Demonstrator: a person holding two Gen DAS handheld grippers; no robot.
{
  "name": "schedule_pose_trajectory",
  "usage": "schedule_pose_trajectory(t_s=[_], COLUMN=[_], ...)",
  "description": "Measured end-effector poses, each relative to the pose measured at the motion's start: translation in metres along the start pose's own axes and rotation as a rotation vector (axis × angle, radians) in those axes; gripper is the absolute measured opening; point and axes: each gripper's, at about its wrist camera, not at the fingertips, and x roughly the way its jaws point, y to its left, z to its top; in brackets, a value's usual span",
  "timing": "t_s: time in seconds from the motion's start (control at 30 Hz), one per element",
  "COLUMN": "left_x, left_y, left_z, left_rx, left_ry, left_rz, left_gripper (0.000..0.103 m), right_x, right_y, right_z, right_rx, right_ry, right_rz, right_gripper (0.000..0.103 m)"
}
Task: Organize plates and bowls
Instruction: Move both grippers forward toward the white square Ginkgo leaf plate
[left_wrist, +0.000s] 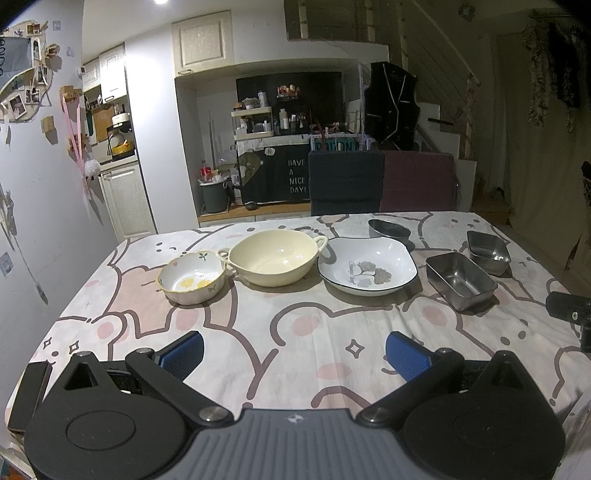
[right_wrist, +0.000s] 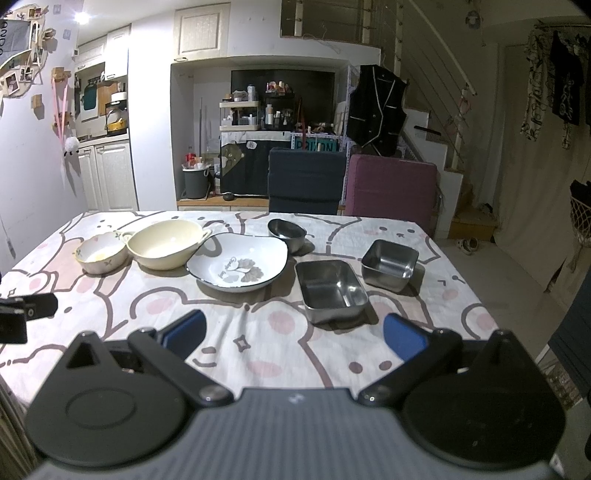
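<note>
A patterned tablecloth (left_wrist: 258, 343) carries a crosswise row: small bowl (left_wrist: 192, 277), cream bowl (left_wrist: 273, 257) with handles pointing sideways, white plate (left_wrist: 367, 266). The long steel tray (right_wrist: 330, 290) runs away from the cameras; left gripper (left_wrist: 294, 352) and right gripper (right_wrist: 293, 334) both gape, empty.

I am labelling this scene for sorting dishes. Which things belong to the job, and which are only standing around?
For the job: small flowered bowl, cream two-handled bowl, white leaf-print plate, round steel bowl, two steel trays.

Standing around: dark chair, purple chair, bin.

White lettering "HAVE A NICE DAY!" on black curtain (left_wrist: 295, 177) under far counter, teal sign (left_wrist: 334, 146) behind, partly hidden, unreadable
</note>
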Motion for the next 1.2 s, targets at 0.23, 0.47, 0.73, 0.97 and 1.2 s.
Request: schedule_pose_trajectory(t_s=[0.23, 0.47, 0.73, 0.97, 1.2], left_x=[0.012, 0.038, 0.071, 0.104, 0.134], left_y=[0.002, -0.002, -0.007, -0.005, -0.005], left_z=[0.016, 0.048, 0.096, 0.132, 0.162], left_rx=[-0.011, -0.011, 0.005, -0.001, -0.01], left_ry=[0.024, 0.019, -0.005, 0.008, 0.01], left_rz=[-0.011, -0.012, -0.005, -0.002, -0.013], left_gripper=[0.103, 0.103, 0.103, 0.103, 0.103], right_x=[0.008, 0.019, 0.048, 0.078, 0.104], right_y=[-0.003, -0.004, -0.006, -0.005, -0.007], right_z=[0.002, 0.026, 0.074, 0.112, 0.138], right_rx=[0.022, 0.015, -0.044, -0.058, -0.064], right_ry=[0.009, -0.028, -0.051, -0.053, -0.065], right_rz=[0.011, -0.002, 0.052, 0.071, 0.079], right_gripper=[0.103, 0.103, 0.103, 0.103, 0.103])
